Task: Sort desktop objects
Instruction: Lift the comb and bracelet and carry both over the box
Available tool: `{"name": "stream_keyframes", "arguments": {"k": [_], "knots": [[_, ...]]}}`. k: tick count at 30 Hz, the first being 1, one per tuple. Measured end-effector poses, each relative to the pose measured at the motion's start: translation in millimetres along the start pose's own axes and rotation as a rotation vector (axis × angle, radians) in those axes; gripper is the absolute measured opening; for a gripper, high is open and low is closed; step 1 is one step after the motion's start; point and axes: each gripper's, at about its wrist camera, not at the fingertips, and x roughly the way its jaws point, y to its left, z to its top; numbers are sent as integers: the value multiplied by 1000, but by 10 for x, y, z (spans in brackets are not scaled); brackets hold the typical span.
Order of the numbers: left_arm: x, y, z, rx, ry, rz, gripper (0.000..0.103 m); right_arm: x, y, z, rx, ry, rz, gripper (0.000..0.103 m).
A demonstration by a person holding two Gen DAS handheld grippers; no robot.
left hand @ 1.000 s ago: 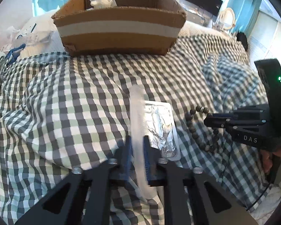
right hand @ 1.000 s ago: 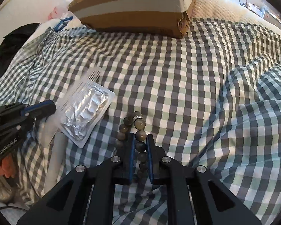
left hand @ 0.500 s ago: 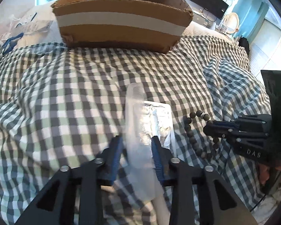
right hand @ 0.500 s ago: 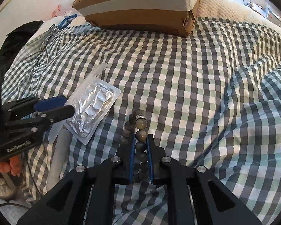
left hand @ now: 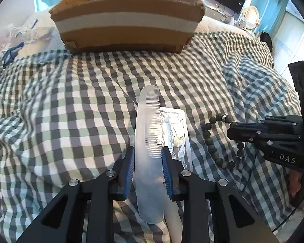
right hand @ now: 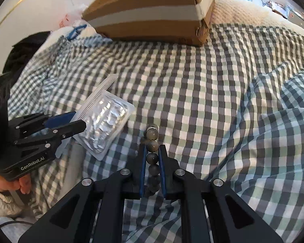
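Checked bedding fills both views, box far ahead, and the left gripper, which a second ago pinched the comb on edge, has let go and re-gripped. Its jaws are closing now across the flat comb, a steadier hold for the carry. Comb runs lengthwise between the jaws, tip toward the box, teeth right over the blister pack; right gripper stays pinched on the beads.

The left gripper is closing on the comb again after briefly widening; the comb is now lying flat-side up between its pads instead of edge-on.
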Motion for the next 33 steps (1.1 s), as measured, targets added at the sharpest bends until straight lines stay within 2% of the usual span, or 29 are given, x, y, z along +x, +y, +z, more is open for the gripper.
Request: {"name": "stream_keyframes", "arguments": {"k": [9,23,29,33], "knots": [[-339,-1,112,-15,-64,-18,27,-275,100,44,-43,-69,7,11],[-580,-102,300,20,-110,19,27,-836,271,284,-153,-199,9,11],[-763,-92,523,31,-156,34,27,-1023,351,475,-206,-247,9,11],[-857,-126,725,71,-189,82,27,-1170,412,660,-248,-292,3,11]]}}
